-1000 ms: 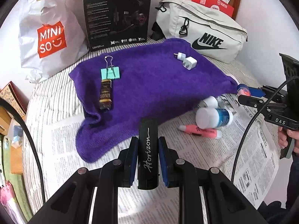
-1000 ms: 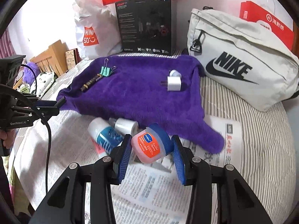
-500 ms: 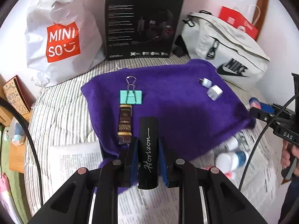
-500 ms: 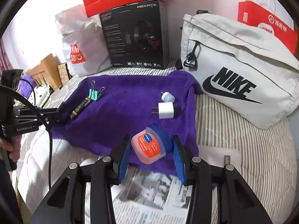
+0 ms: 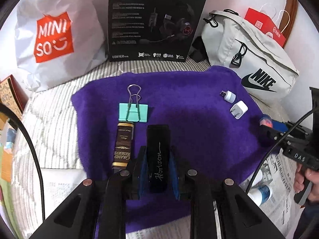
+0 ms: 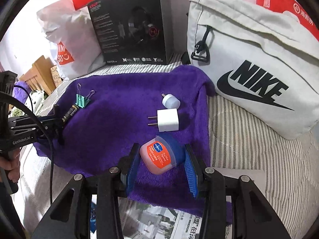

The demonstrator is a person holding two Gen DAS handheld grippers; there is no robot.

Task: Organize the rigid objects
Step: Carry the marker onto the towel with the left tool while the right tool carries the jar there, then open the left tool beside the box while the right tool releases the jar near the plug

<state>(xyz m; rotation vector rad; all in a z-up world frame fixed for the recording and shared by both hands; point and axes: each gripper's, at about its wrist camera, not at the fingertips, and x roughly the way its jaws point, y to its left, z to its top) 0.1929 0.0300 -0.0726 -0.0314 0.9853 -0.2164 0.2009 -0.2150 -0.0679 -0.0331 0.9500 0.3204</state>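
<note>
A purple towel [image 5: 189, 107] [image 6: 123, 119] lies on the bed. My left gripper [image 5: 158, 159] is shut on a black "Horizon" bar [image 5: 158, 155], low over the towel's near left part, right of a brown tube [image 5: 122, 145] and a teal binder clip [image 5: 133, 112]. My right gripper [image 6: 161, 161] is shut on a pink jar with a blue lid [image 6: 161, 155], just above the towel's near right part, below a white plug [image 6: 167, 120] and a small white adapter [image 6: 170, 101]. The jar also shows in the left wrist view [image 5: 266, 122].
A Nike bag [image 6: 255, 59], a black Hecate box [image 5: 155, 20] and a Miniso bag [image 5: 53, 37] stand behind the towel. Newspaper [image 6: 169, 223] lies in front, with a blue-and-white bottle [image 5: 261, 193] on it. Striped bedding [image 6: 259, 149] lies to the right.
Both grippers have moved forward from over the newspaper onto the towel, each still holding its object. The left now sits beside the brown tube; the right sits just below the white plug.
</note>
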